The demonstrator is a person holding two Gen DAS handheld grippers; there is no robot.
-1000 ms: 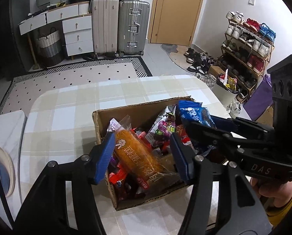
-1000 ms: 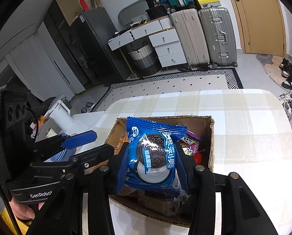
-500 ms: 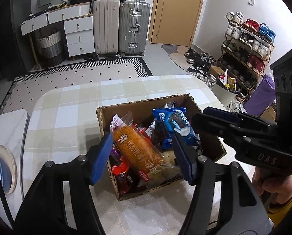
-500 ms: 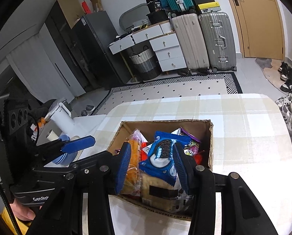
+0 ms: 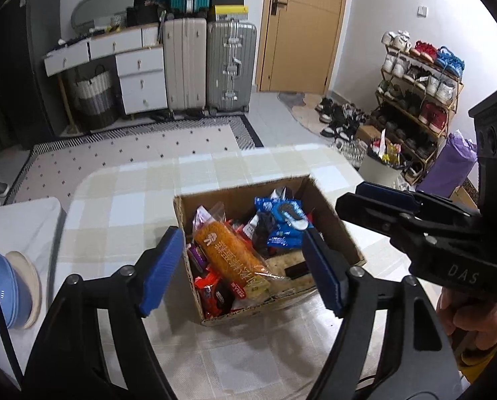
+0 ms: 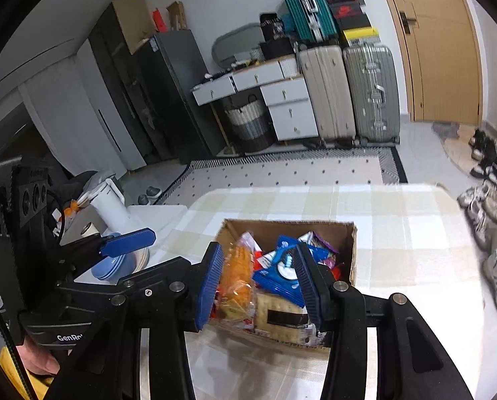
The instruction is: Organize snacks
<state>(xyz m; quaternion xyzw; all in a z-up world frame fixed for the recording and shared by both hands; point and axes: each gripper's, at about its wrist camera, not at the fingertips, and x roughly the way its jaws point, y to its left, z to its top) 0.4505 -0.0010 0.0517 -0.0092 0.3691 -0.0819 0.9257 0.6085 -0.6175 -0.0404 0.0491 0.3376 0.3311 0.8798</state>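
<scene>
An open cardboard box [image 5: 335, 233] of snacks sits on the checked table. An orange bread pack [image 5: 228, 256] lies along its left side, and a blue cookie pack [image 5: 281, 220] rests on top towards the back. My left gripper [image 5: 243, 266] hovers above the box's near side. Its jaws are opening and its pads touch nothing. In the right wrist view, my right gripper [image 6: 260, 283] stands open over the same box [image 6: 281, 230], clear of the cookie pack [image 6: 281, 266] and the orange pack [image 6: 238, 270]. A cracker pack [image 6: 281, 313] lies at the box's near edge.
Stacked blue bowls [image 5: 1, 290] and a white jug [image 6: 110, 206] stand on a side surface left of the table [image 5: 131, 200]. Beyond the table are a patterned rug, suitcases [image 5: 208, 66] and drawers. A shoe rack [image 5: 418, 100] lines the right wall.
The right gripper let go of the blue cookie pack, which now lies in the box. Both grippers have lifted and drawn back. The left jaws have spread wider, away from the orange pack.
</scene>
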